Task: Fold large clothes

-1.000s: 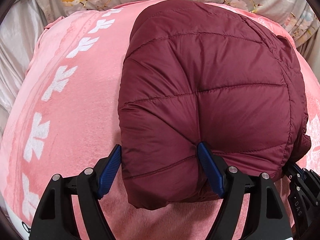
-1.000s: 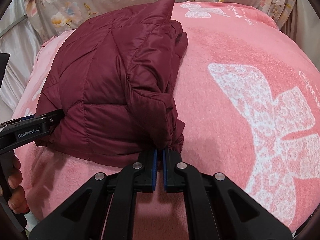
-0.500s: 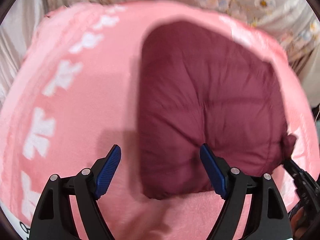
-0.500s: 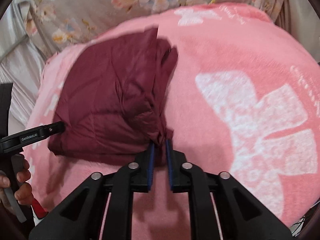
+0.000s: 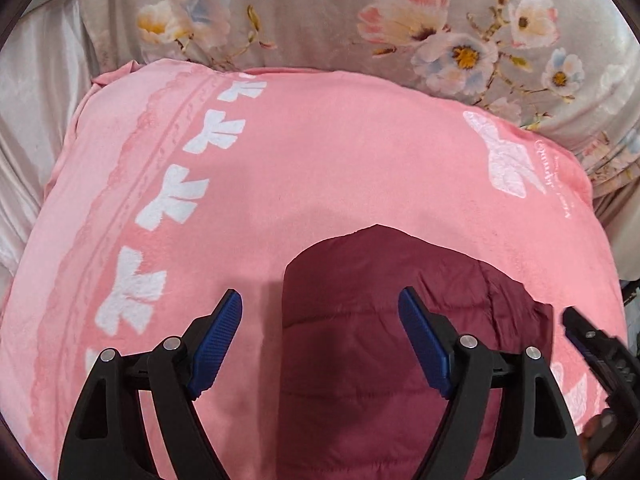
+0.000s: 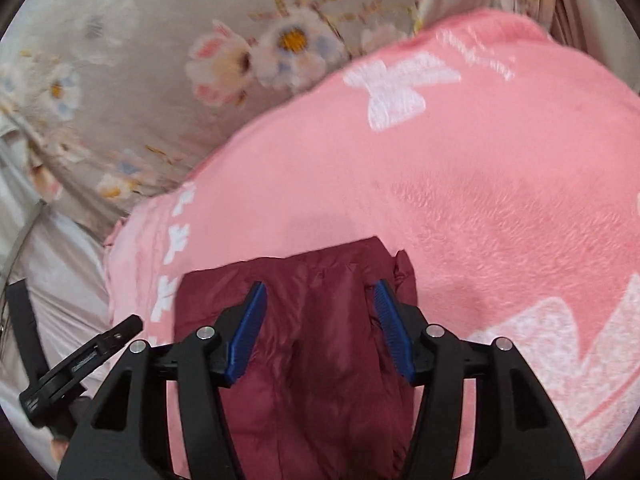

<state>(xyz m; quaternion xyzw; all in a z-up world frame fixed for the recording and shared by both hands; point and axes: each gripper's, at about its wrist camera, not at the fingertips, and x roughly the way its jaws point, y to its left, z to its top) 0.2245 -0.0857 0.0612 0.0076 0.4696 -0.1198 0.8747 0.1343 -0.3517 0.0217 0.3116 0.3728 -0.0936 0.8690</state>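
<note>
We see the left gripper (image 5: pixel 320 340) nearest in its own view, blue pads (image 5: pixel 218 344) spread wide, nothing pinched, only air between them. Below and past it lies the maroon puffer jacket (image 5: pixel 380 320), folded into a compact bundle, resting on the pink blanket (image 5: pixel 340 152) at the blanket's near edge, toward its right side. Right gripper (image 6: pixel 318 328) in its own view: jaws opening, pads apart. The jacket (image 6: pixel 320 320) shows in the gap behind them, but we see neither pad pressing on it. We see the right gripper's black tip (image 5: pixel 588 340) at the right edge of the left view, just beside the jacket's right side; the left gripper's tip (image 6: pixel 100 344) shows at the lower left of the right view, off the blanket's left edge. Blanket carries white bow prints (image 5: pixel 172 200) down its left side. Farthest, past the blanket's far edge, a grey floral cloth (image 5: pixel 320 20). Right view is motion-blurred.
</note>
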